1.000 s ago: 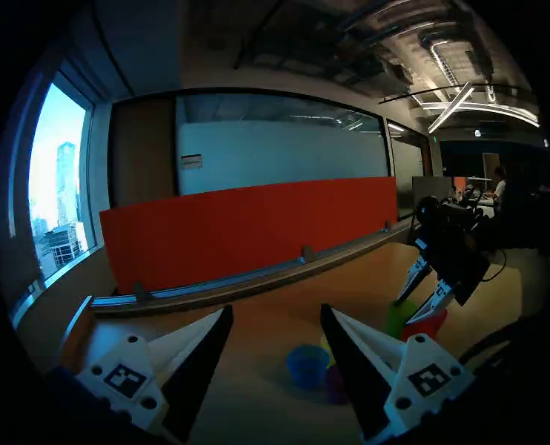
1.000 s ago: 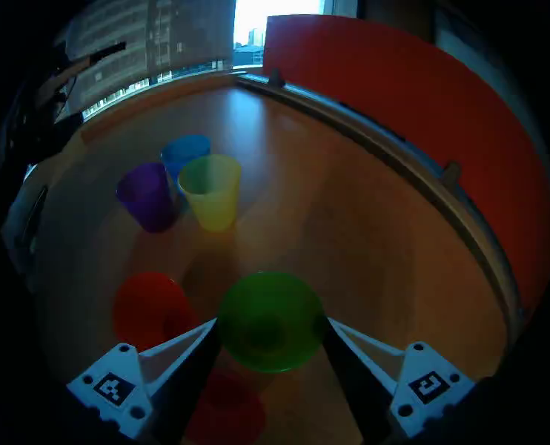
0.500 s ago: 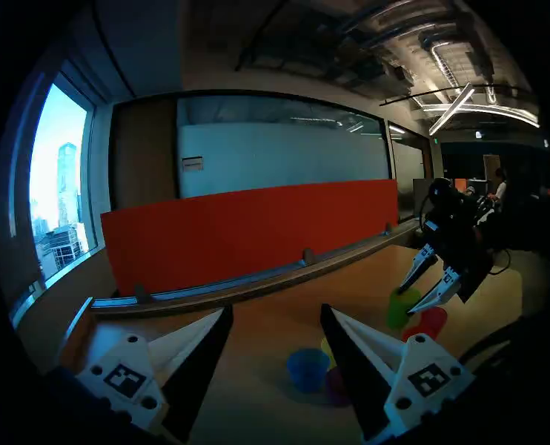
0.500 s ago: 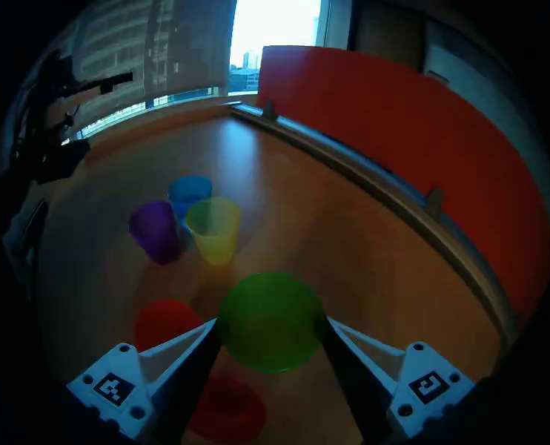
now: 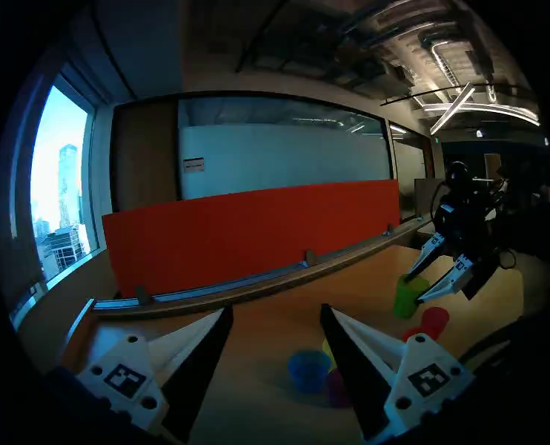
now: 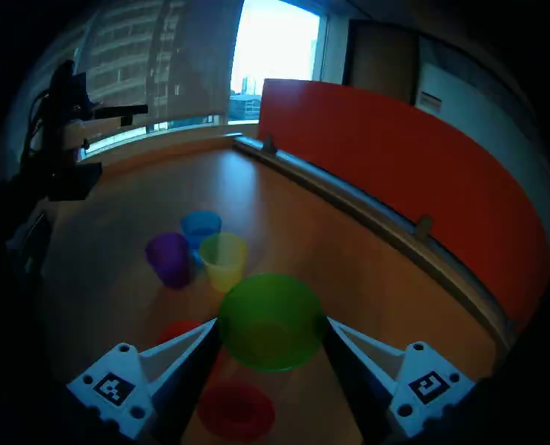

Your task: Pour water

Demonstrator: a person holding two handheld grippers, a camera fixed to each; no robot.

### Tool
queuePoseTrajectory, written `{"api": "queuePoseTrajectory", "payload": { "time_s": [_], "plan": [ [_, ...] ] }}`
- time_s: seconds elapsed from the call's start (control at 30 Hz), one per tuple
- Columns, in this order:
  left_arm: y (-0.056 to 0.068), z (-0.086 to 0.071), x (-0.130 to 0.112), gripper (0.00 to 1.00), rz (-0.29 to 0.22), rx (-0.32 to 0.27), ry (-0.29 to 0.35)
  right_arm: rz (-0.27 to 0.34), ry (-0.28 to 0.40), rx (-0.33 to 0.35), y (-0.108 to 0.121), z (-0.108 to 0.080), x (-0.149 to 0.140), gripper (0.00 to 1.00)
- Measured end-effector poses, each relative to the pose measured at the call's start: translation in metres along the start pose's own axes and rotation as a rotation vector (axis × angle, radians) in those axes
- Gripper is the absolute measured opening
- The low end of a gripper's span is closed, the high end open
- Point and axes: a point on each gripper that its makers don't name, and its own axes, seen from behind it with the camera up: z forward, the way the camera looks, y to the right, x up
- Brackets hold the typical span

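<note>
The right claw (image 6: 270,322) grips the green cup (image 6: 271,348); the left claw (image 5: 276,307) stands open. Bring it level over the yellow cup (image 6: 224,259), then tilt slowly; whether it holds water is unclear.

Wooden table (image 6: 312,222) below me. Blue cup (image 6: 201,226), purple cup (image 6: 170,258) and yellow cup (image 6: 224,259) stand bunched together mid-table. Nearer, a red cup (image 6: 236,410) stands upright; a second red cup (image 6: 177,331) peeks out beside my jaws.
</note>
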Motion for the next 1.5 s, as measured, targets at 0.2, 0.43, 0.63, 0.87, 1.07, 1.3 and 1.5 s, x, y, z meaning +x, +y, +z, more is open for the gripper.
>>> {"api": "queuePoseTrajectory", "payload": {
  "time_s": [0.2, 0.43, 0.63, 0.87, 1.07, 1.3, 1.5],
  "plan": [
    [0.002, 0.001, 0.000, 0.87, -0.001, -0.003, 0.002, 0.001, 0.055, -0.002, -0.005, -0.007, 0.012, 0.93],
    [0.004, 0.000, 0.002, 0.87, -0.001, -0.005, 0.006, 0.013, 0.121, -0.003, -0.010, -0.013, 0.027, 0.94],
    [0.005, 0.000, 0.002, 0.87, 0.001, -0.005, 0.007, 0.005, 0.162, -0.004, -0.014, -0.017, 0.030, 0.94],
    [0.007, 0.001, 0.004, 0.87, 0.000, -0.007, 0.009, 0.006, 0.221, -0.006, -0.017, -0.020, 0.039, 0.93],
    [0.007, 0.004, 0.002, 0.87, -0.003, -0.007, 0.010, 0.014, 0.283, -0.009, -0.021, -0.024, 0.047, 0.93],
    [0.006, 0.006, 0.000, 0.87, -0.005, -0.006, 0.007, 0.025, 0.347, -0.015, -0.024, -0.027, 0.055, 0.93],
    [0.007, 0.007, -0.003, 0.86, -0.009, -0.009, 0.005, 0.038, 0.412, -0.023, -0.025, -0.033, 0.065, 0.93]
  ]
}}
